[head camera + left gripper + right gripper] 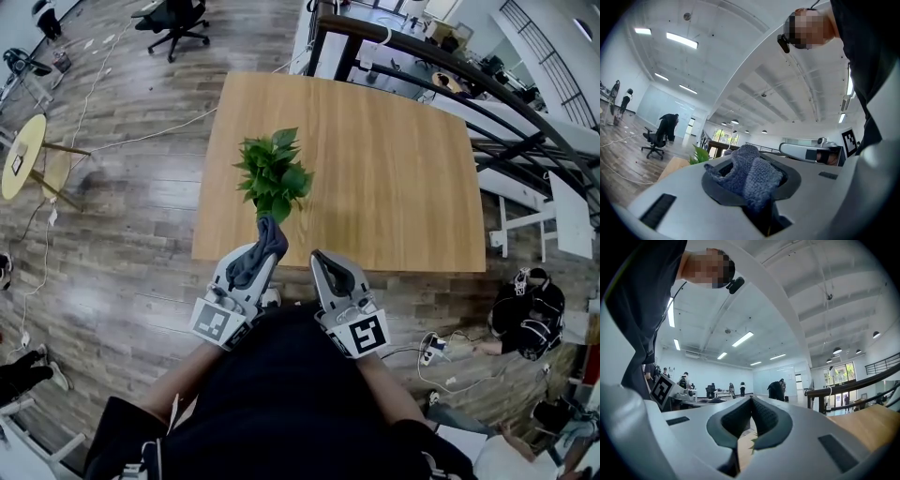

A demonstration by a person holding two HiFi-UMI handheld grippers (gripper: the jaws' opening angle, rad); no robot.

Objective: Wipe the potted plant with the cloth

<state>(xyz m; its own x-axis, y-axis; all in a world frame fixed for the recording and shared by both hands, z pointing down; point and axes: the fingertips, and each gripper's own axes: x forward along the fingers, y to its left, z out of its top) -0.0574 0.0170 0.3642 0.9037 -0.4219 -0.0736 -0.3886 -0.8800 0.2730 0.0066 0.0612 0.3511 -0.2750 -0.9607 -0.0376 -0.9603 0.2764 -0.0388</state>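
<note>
Grey knitted cloth (265, 242) is clamped in the left gripper (253, 267) at the wooden table's (394, 187) near edge. The right gripper's (322, 262) jaws meet, empty. This looks like the approach: next, carry the cloth forward onto the potted plant's (274, 176) leaves.

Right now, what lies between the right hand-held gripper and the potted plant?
Head view: only bare wooden table separates the right hand-held gripper from the potted plant.

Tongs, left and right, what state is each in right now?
Left tongs: closed on the grey cloth.
Right tongs: closed, nothing between them.
</note>
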